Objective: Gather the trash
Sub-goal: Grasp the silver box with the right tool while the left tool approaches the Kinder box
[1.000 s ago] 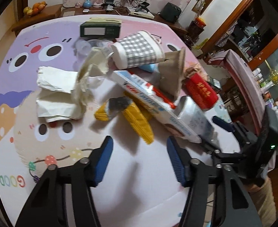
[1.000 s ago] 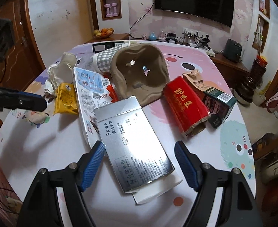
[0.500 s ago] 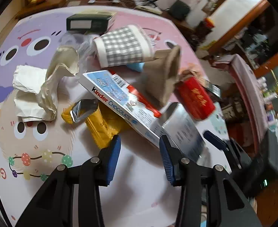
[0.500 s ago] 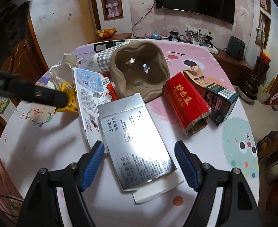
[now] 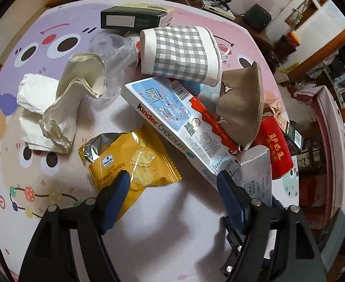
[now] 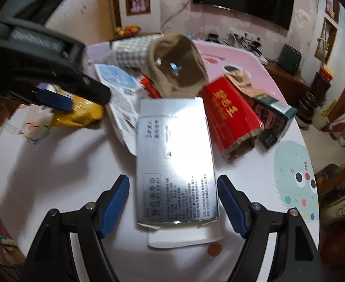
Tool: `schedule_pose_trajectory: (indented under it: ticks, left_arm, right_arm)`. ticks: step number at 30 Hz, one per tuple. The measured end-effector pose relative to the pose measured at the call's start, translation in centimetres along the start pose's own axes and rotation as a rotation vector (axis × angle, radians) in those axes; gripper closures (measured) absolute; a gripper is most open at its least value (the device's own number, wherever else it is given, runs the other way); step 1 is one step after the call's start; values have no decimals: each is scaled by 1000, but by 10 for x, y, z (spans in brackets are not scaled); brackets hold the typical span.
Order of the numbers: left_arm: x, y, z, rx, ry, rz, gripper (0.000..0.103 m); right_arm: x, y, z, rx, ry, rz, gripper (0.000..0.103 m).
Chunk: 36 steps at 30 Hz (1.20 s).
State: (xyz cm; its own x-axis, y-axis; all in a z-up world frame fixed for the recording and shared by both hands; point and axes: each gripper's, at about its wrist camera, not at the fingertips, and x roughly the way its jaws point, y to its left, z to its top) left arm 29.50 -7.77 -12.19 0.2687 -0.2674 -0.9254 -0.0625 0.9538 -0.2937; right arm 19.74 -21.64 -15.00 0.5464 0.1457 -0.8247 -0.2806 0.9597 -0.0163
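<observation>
Trash lies heaped on a round table with a cartoon cloth (image 5: 149, 230). My left gripper (image 5: 172, 184) points steeply down and its jaws are opening. Its left finger (image 5: 117, 188) lies over the torn yellow cracker packet (image 5: 134, 159), whose corner sits between the fingers; the pads do not press it. The same gripper shows at upper left in the right wrist view, over the yellow packet (image 6: 78, 115). My right gripper (image 6: 173, 189) is open, with a flat silver box (image 6: 174, 155) lying between its fingers on the table.
Behind the packet lie a Kinder chocolate box (image 5: 172, 117), a checked paper cup (image 5: 179, 51), a brown pulp tray (image 5: 240, 103), a red box (image 6: 228, 117) and a dark carton (image 6: 275, 117). Crumpled paper (image 5: 73, 98) and a dark green box (image 5: 134, 18) lie further back.
My left gripper has come closer to the yellow packet and rolled; its jaws narrowed, then widened. It now reaches into the right wrist view. The right gripper has kept still.
</observation>
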Motion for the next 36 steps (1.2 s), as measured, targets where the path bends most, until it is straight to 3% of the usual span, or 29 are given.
schedule_pose_trajectory:
  ticks: [2,3,7,15,16,19,27,36]
  left_arm:
    - [-1,2,0,-10,7,-20,28]
    - [-1,2,-1,-15,8,-29,28]
    - [1,9,-6,-60,19,-64,28]
    - [15,7,-4,-135,-15,-100,29]
    - [15,6,-4,-145,-19,-101,31]
    - [18,4,-4,-183,-9,-119,48]
    - [23,-1,-5,-250,23,-115,48]
    - [19,19,-10,-191,36,-95,48]
  right_arm:
    - [2,-4,0,41,-6,10,30]
    - [0,-8,0,74,-17,6,41]
    - [-5,-22,2,214,-17,75,41]
    - [-13,-16,-3,258,-14,103,41]
    - [-12,-17,-2,261,-17,97,41]
    - [-11,-17,-4,292,-27,105,41]
    - [-12,-18,-12,344,-46,141,42]
    - [-16,-1,-16,351,-42,217,42]
